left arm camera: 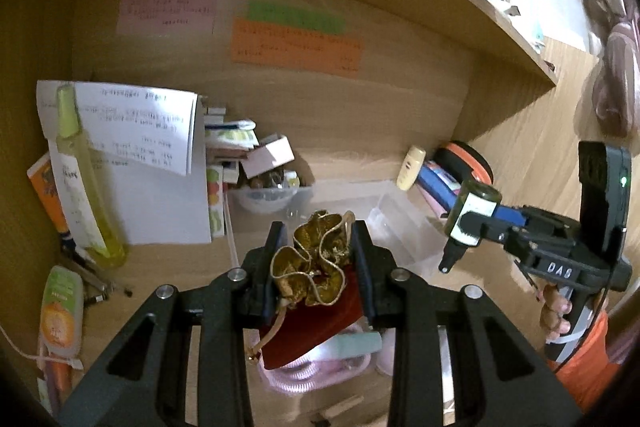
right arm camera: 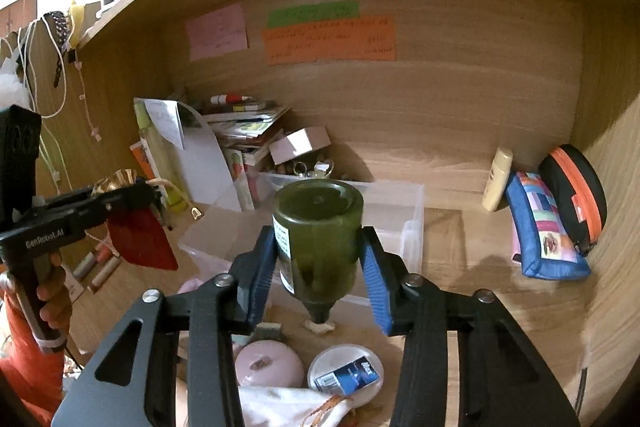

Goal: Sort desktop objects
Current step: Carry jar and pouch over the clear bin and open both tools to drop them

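The tabletop sits inside a wooden alcove, with a pink note, a green note and an orange note stuck on its back wall. A clear bin stands at the middle of the tabletop, beyond both grippers.

Only the left wrist view shows the tall yellow bottle leaning against white papers at the left, and the orange-label tube lying near it. Only the right wrist view shows the blue pouch in full, leaning beside the round black-and-orange case, and the pink jar and the white lid lying below the gripper. A cream tube leans on the back wall in both views.

The left gripper is held narrow, its fingers pinching the gold ruffled neck of a red pouch; the red body hangs below the fingers, clear of the tabletop, with its cord trailing down.

The right gripper clamps a dark green bottle between its blue fingers. The bottle points base forward and nozzle back toward the camera, above the tabletop in front of the bin. A hand with an orange sleeve grips the right handle.
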